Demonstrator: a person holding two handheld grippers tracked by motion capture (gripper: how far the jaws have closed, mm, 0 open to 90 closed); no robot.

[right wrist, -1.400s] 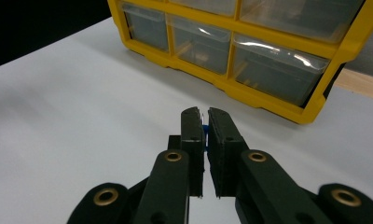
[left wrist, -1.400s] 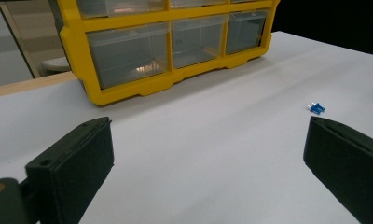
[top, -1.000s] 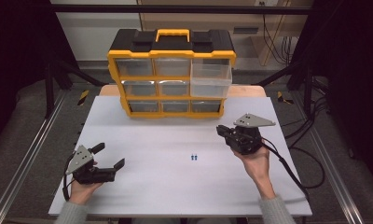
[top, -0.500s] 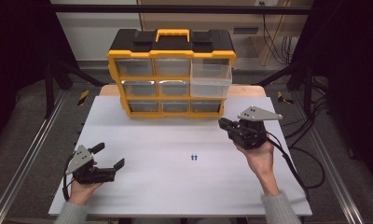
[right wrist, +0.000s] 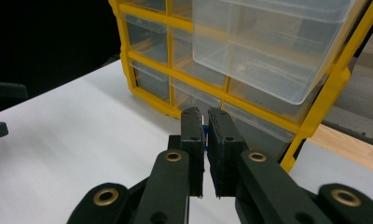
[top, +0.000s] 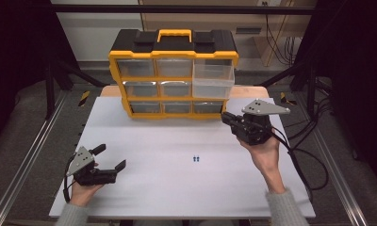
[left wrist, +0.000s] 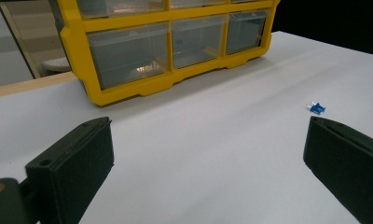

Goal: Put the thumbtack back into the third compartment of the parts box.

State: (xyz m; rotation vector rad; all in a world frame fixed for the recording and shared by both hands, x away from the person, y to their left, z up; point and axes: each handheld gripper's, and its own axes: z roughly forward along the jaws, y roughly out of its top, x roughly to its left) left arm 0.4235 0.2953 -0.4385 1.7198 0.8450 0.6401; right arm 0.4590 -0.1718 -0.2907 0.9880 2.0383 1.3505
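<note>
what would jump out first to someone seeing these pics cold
The yellow drawer organizer at the table's far edge, its top-right clear drawer pulled out. Just below it, the right gripper pinches something small and blue, while another blue piece lies mid-table.

We count one yellow-and-black plastic drawer cabinet (top: 173,75) on the white bench (top: 177,188). It holds nine clear plastic drawers in three rows of three, one of them, the top right drawer (top: 213,80), pulled out. We count two black hand-held grippers: the left hand-held gripper (top: 112,158) and the right hand-held gripper (top: 226,117). One small blue plastic piece (top: 196,159) lies on the bench, and another small blue piece (right wrist: 204,133) sits between the right one's jaws.
</note>
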